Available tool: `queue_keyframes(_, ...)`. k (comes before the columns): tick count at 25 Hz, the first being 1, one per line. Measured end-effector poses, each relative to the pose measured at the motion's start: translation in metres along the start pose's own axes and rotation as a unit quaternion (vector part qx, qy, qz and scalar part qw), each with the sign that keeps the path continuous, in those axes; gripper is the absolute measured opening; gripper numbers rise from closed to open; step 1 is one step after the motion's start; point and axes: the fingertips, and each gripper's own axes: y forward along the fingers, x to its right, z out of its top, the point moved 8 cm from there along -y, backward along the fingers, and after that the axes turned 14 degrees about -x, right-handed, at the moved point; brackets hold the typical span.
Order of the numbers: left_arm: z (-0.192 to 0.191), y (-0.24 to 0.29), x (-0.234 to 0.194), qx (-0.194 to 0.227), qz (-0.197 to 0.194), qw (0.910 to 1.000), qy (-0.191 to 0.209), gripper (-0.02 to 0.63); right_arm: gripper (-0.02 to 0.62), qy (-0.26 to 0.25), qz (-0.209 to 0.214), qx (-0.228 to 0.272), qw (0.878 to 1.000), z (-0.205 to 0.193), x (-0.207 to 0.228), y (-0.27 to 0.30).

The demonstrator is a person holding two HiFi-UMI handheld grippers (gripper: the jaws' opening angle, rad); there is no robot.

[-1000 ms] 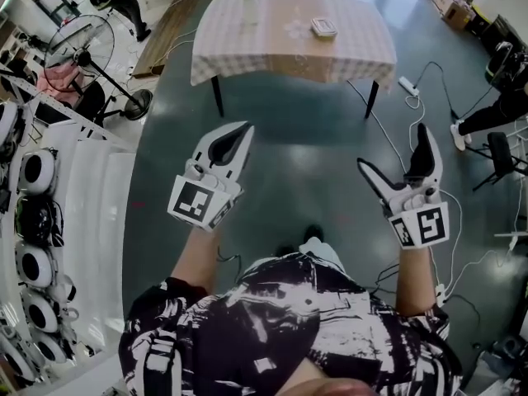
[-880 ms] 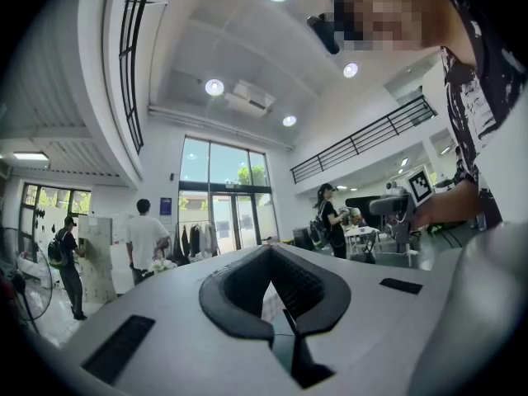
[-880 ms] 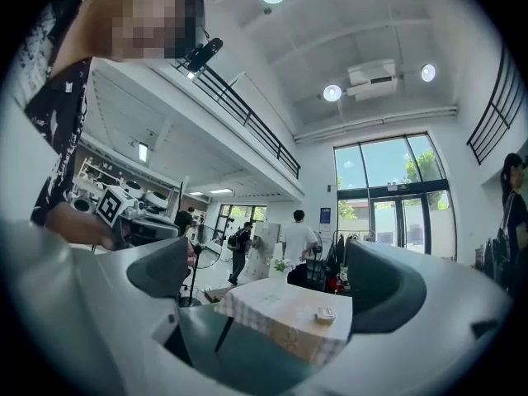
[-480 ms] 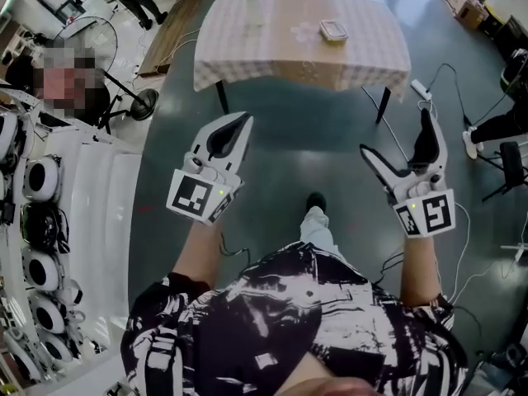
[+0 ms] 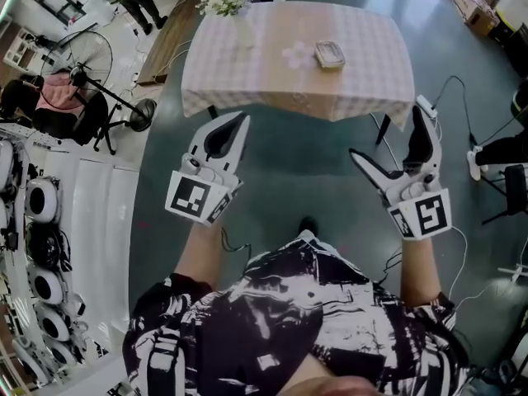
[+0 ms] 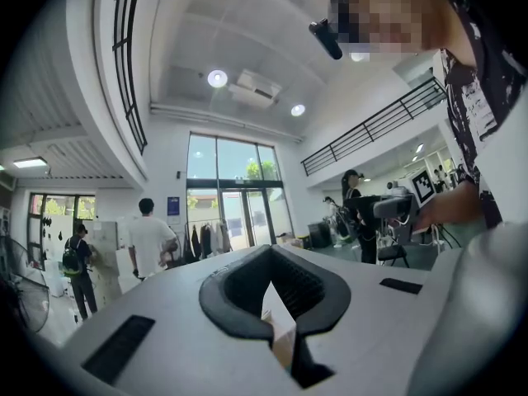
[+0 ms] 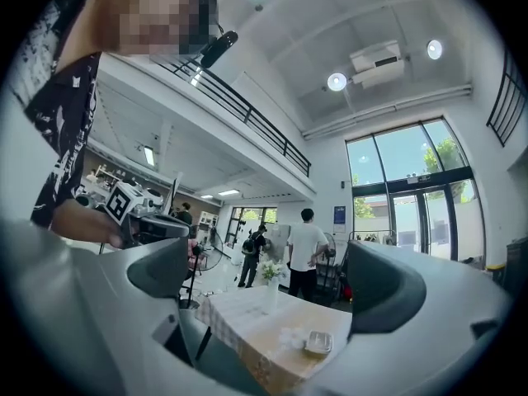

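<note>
The left gripper [image 5: 240, 122] is held in the air with its jaws pressed together at the tips and nothing clamped between them. The right gripper [image 5: 388, 136] is held to its right, jaws spread wide and empty. Both point toward the rectangular table with a pale checked cloth [image 5: 367, 68], which stands ahead on the dark green floor [image 5: 305, 159], apart from either gripper. The table carries a small white rectangular dish [image 5: 329, 54] near its centre and a clear vase of white flowers [image 5: 231, 2] at its far left edge
</note>
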Motion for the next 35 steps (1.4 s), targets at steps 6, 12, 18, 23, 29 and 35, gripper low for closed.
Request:
queue_keyframes(6, 0.017, 0.073, -0.017, -0.004, 0.002, 1.0000, -0.005, 0.000, 0.574, -0.001, 0.016, 0.010, 1.000, 0.001, 0.068, 0.048)
queue_keyframes(12, 0.026, 0.117, -0.044, -0.010, 0.002, 0.9999, -0.006, 0.000, 0.574, 0.005, 0.023, 0.012, 1.000, 0.002, 0.101, 0.088)
queue_keyframes(18, 0.017, 0.170, -0.079, -0.006, -0.009, 0.9999, -0.010, 0.000, 0.575, 0.003, 0.013, 0.002, 1.000, -0.013, 0.133, 0.135)
queue_keyframes(23, -0.001, 0.224, -0.126, -0.004, -0.024, 0.9995, -0.020, 0.000, 0.575, 0.002, 0.004, -0.014, 1.000, -0.026, 0.161, 0.194)
queue_keyframes(29, -0.009, 0.293, -0.208, -0.007, -0.045, 0.9988, -0.018, 0.000, 0.574, -0.003, -0.001, -0.025, 1.000, -0.020, 0.196, 0.296)
queue_keyframes(35, -0.014, 0.361, -0.282, -0.010, -0.077, 0.9969, -0.015, 0.000, 0.574, 0.004, -0.029, -0.034, 0.999, -0.023, 0.241, 0.391)
